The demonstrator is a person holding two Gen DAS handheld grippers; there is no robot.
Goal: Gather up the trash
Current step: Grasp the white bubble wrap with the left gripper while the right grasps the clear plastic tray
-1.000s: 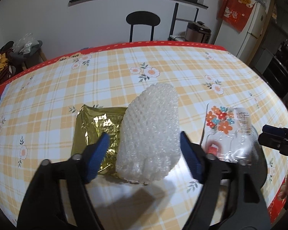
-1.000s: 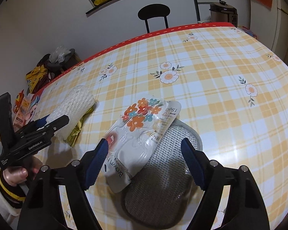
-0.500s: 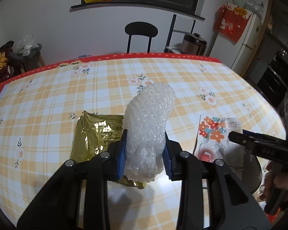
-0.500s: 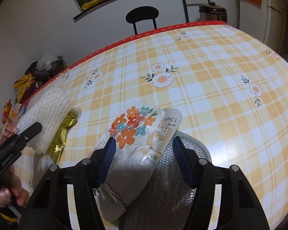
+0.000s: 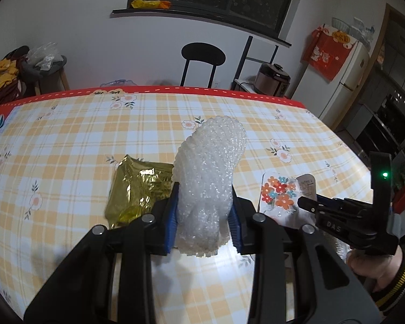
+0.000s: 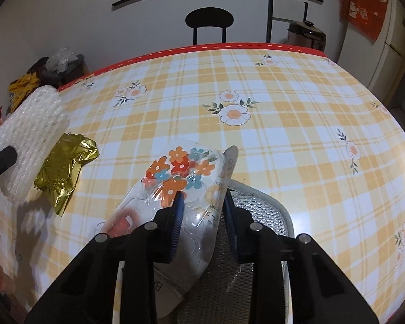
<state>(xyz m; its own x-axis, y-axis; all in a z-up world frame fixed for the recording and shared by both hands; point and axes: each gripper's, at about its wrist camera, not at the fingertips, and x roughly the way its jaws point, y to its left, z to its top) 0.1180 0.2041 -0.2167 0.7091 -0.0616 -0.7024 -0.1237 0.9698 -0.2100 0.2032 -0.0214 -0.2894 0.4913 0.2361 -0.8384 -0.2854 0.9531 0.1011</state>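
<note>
A white foam net sleeve [image 5: 210, 167] stands up off the checked table [image 5: 67, 148], with my left gripper [image 5: 204, 197] shut on its lower half. A crumpled gold foil wrapper [image 5: 137, 189] lies on the table just left of it. The right wrist view shows my right gripper [image 6: 202, 202] closing its jaws on a clear plastic bag printed with flowers [image 6: 181, 167]; the blue pads press its crumpled sides. The bag rests partly on a silver padded mat [image 6: 259, 210]. That view also shows the foam sleeve [image 6: 32, 132] and the gold wrapper [image 6: 64, 167] at far left.
A black chair [image 5: 203, 54] stands behind the table's red far edge [image 5: 202, 90]. A rice cooker [image 5: 272, 79] and a white fridge [image 5: 348, 81] are at the back right. A stool with bags and clothes [image 5: 46, 62] is at the back left.
My left gripper closed on the foam sleeve and lifted it off the gold wrapper. My right gripper came down over the flowered bag and its jaws narrowed onto it.
</note>
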